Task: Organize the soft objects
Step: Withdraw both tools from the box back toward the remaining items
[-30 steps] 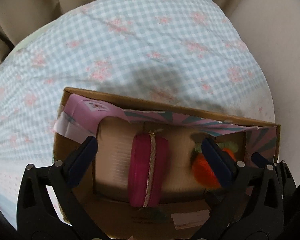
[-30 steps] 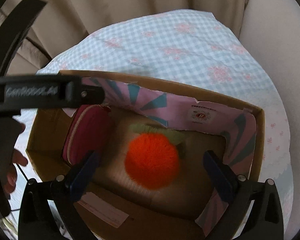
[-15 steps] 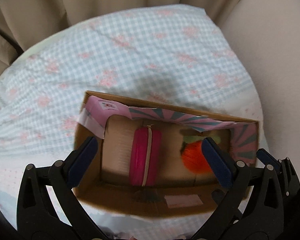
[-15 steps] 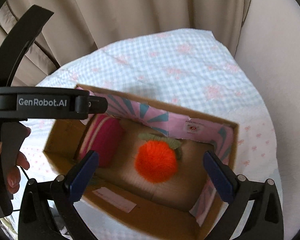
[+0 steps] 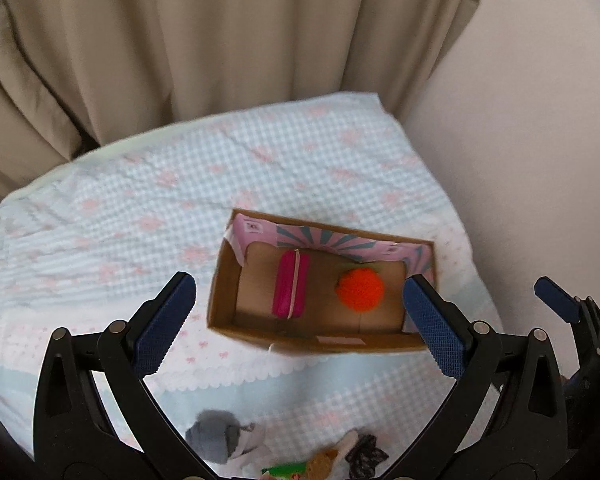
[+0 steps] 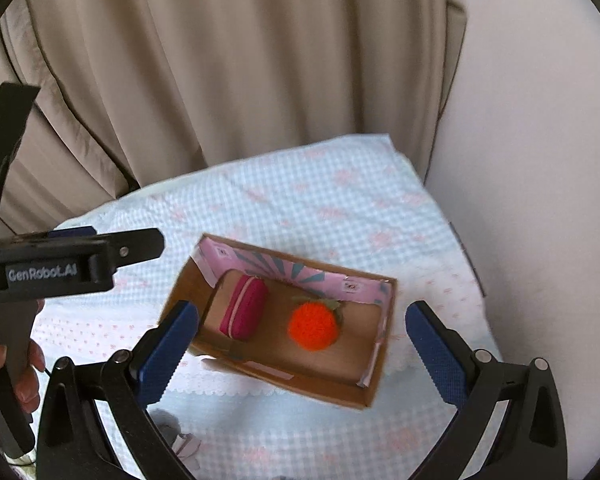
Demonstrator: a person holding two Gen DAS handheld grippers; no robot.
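Observation:
An open cardboard box with a pink printed lining sits on a checked blue and pink cloth. Inside lie a magenta zip pouch and a fuzzy orange ball with green leaves. My left gripper is open and empty, held above and in front of the box. My right gripper is open and empty, also above the box. More soft things lie near the front: a grey plush, a brown one and a black piece.
The checked cloth covers the surface. Beige curtains hang behind it and a pale wall stands on the right. The left gripper's body shows at the left of the right wrist view.
Both grippers have pulled up and back from the box, which now looks smaller and farther. Soft things on the cloth in front have come into view.

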